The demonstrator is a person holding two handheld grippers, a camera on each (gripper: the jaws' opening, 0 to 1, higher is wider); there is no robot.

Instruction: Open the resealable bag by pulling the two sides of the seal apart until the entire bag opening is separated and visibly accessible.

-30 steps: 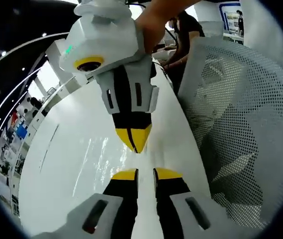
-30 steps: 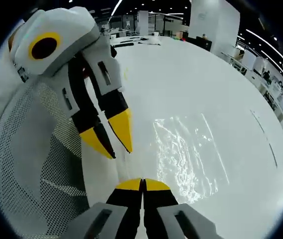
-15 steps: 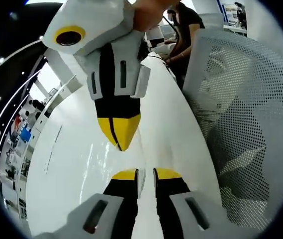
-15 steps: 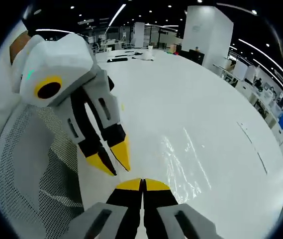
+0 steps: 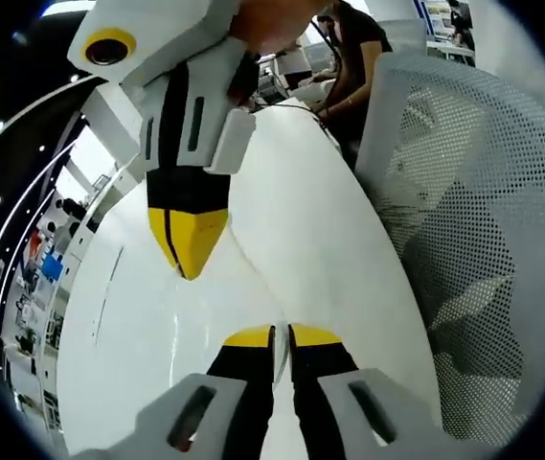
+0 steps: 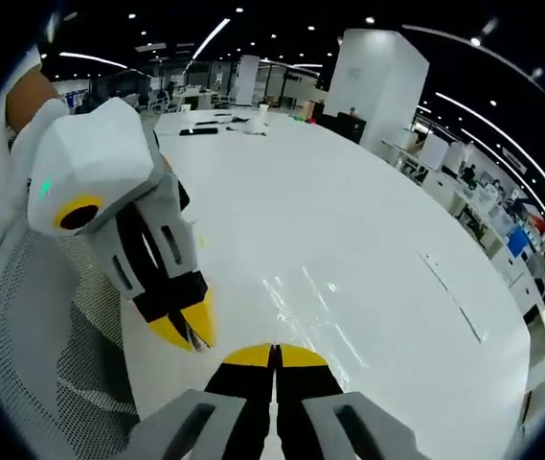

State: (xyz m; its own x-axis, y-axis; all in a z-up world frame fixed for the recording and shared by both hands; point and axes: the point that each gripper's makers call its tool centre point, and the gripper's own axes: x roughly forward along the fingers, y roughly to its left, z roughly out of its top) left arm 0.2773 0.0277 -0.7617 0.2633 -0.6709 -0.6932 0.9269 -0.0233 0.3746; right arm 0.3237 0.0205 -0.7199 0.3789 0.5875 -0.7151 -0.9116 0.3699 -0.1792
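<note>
In the left gripper view, the left hand-held gripper [image 5: 282,335] is rising from the bottom with its yellow-tipped jaws standing nearly together, only a thin slit showing between them; whether they are pinching the bag's edge cannot be told from here. The right hand-held gripper [image 5: 186,240] is coming down from the upper left, its yellow tips pressed together into a single wedge, and it is pointing at the white table [image 5: 310,220] a little apart from the left one's tips. A person's hand [image 5: 272,14] is gripping its white housing at the top. The resealable bag [image 5: 171,316] is lying flat on the table below and between the two tips (it is clear plastic, showing mostly as faint glints). A white mesh chair back [image 5: 473,220] is standing on the right, and a person in dark clothes [image 5: 353,57] is leaning over the far end of the table.

In the right gripper view, the right hand-held gripper [image 6: 274,356] is sitting with its jaws closed flush, tips touching. The left hand-held gripper [image 6: 188,331] is reaching in from the left, its tips almost meeting. The resealable bag [image 6: 320,316] is lying on the table [image 6: 349,211] just ahead of the jaws, its glossy creases catching the ceiling lights. The mesh chair back [image 6: 61,345] is showing at lower left.
</note>
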